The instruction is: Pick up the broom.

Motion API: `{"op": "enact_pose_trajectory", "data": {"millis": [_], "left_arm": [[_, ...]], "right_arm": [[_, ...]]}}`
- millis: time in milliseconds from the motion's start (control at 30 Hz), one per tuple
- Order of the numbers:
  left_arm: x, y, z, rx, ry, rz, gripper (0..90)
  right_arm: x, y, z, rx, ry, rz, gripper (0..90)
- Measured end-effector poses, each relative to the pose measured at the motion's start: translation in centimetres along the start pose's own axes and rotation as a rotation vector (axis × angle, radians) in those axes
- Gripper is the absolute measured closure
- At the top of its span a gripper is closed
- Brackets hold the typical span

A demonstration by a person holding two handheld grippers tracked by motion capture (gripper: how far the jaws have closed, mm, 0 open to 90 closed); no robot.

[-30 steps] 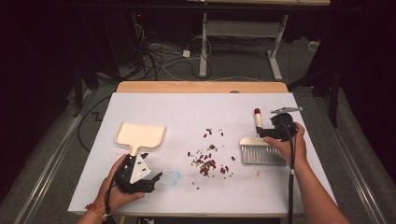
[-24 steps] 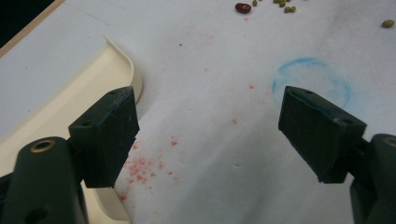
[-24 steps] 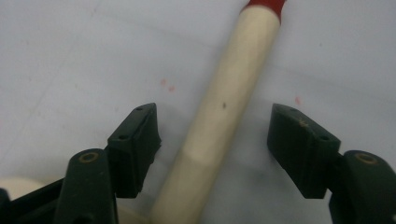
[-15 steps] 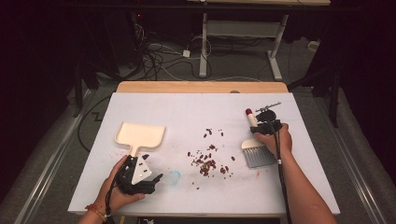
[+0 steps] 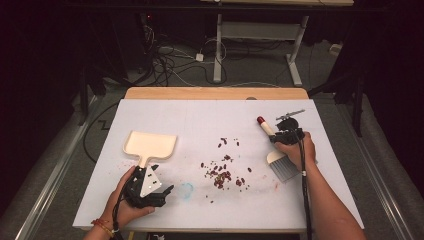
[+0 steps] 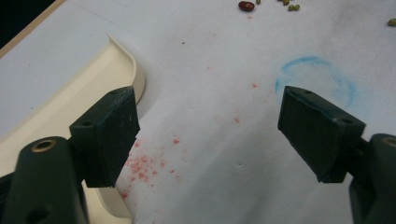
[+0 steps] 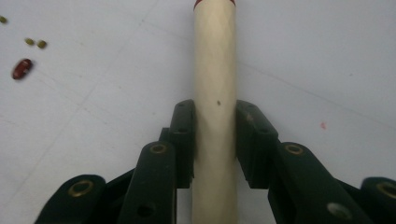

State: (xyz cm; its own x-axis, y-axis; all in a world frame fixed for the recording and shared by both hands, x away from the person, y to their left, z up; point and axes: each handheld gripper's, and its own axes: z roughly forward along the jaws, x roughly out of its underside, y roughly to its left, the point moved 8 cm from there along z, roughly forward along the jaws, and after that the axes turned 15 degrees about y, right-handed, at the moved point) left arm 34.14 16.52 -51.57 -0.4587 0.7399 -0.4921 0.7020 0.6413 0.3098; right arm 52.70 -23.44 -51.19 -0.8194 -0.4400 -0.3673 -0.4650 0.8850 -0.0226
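White tabletop point(image 5: 210, 120), dark cluttered room.

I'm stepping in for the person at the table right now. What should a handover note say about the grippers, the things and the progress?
Right gripper: jaws have just closed on the brush handle; bristles rest on the table.
Left gripper: jaws open, holding nothing, beside the dustpan handle.
Beans lie scattered mid-table, between dustpan and brush.
Done: brush gripped.
Left: grip the dustpan, sweep the beans into it.
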Motion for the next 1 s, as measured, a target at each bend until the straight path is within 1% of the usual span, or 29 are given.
{"op": "enact_pose_trajectory", "data": {"millis": [100, 167, 200, 233, 333, 400, 467, 500, 533, 567, 600, 667, 700, 733, 767, 800, 833, 867, 900, 967, 1000], "left_arm": [[0.0, 0.0, -0.1, 0.0, -0.003, -0.003, 19.8], [0.0, 0.0, 0.0, 0.0, -0.002, -0.003, 19.8], [0.0, -0.1, 0.0, -0.003, -0.001, -0.004, 19.9], [0.0, -0.1, 0.0, -0.003, -0.001, -0.004, 19.8], [0.0, -0.1, 0.0, -0.002, 0.0, -0.005, 19.8], [-0.1, -0.1, 0.0, -0.003, 0.0, -0.003, 19.8], [-0.2, -0.2, -0.1, -0.002, -0.002, -0.005, 19.8], [-0.4, -0.1, -0.3, 0.002, -0.014, -0.011, 19.8], [-0.4, -0.1, -0.3, 0.002, -0.014, -0.011, 19.8], [-0.7, -0.1, -0.5, 0.007, -0.027, -0.018, 19.8], [-0.7, -0.1, -0.5, 0.007, -0.027, -0.018, 19.8], [-1.2, -0.1, -0.8, 0.017, -0.047, -0.031, 19.8], [-1.8, -0.2, -1.1, 0.026, -0.07, -0.039, 19.8], [-2.2, -0.3, -1.3, 0.034, -0.081, -0.037, 19.8], [-2.2, -0.3, -1.3, 0.034, -0.081, -0.037, 19.8], [-2.6, -0.4, -1.6, 0.042, -0.093, -0.037, 19.8], [-3.6, -0.7, -2.0, 0.059, -0.114, -0.031, 19.8], [-3.6, -0.7, -2.0, 0.059, -0.114, -0.031, 19.8], [-4.7, -1.2, -2.4, 0.075, -0.133, -0.019, 19.9], [-6.0, -1.7, -2.9, 0.09, -0.153, -0.005, 20.3], [-6.0, -1.7, -2.9, 0.09, -0.153, -0.005, 20.7]], "right_arm": [[0.0, -0.1, -1.5, -0.025, -0.07, 0.001, 70.6], [0.1, -0.1, -2.7, -0.027, -0.121, 0.0, 70.7], [0.2, -0.1, -3.7, -0.034, -0.161, -0.006, 70.7], [0.3, 0.0, -4.4, -0.032, -0.188, -0.019, 70.7], [0.9, 0.3, -6.3, -0.027, -0.259, -0.031, 70.9], [1.3, 0.2, -7.5, -0.024, -0.306, -0.025, 70.9], [1.6, 0.2, -8.6, -0.036, -0.352, -0.015, 70.9], [1.7, 0.1, -9.1, -0.035, -0.373, -0.011, 70.9], [1.8, 0.1, -9.6, -0.036, -0.395, -0.017, 70.9], [1.9, 0.1, -10.1, -0.04, -0.41, -0.01, 70.9], [2.0, 0.0, -10.6, -0.034, -0.429, -0.004, 70.9], [2.1, 0.1, -11.5, -0.038, -0.462, 0.002, 70.9], [2.2, 0.1, -11.9, -0.035, -0.476, 0.004, 70.9], [2.2, 0.2, -12.3, -0.035, -0.493, 0.001, 71.0], [2.2, 0.3, -12.7, -0.033, -0.508, 0.0, 70.9], [2.2, 0.3, -13.0, -0.027, -0.522, 0.006, 70.9], [2.2, 0.3, -13.4, -0.029, -0.537, 0.006, 70.9], [2.2, 0.5, -13.7, -0.037, -0.546, 0.008, 70.9], [2.2, 0.7, -13.9, -0.041, -0.555, 0.01, 70.9], [2.1, 1.2, -14.4, -0.034, -0.574, 0.002, 70.9], [2.1, 1.5, -14.7, -0.033, -0.582, -0.003, 70.9]]}}
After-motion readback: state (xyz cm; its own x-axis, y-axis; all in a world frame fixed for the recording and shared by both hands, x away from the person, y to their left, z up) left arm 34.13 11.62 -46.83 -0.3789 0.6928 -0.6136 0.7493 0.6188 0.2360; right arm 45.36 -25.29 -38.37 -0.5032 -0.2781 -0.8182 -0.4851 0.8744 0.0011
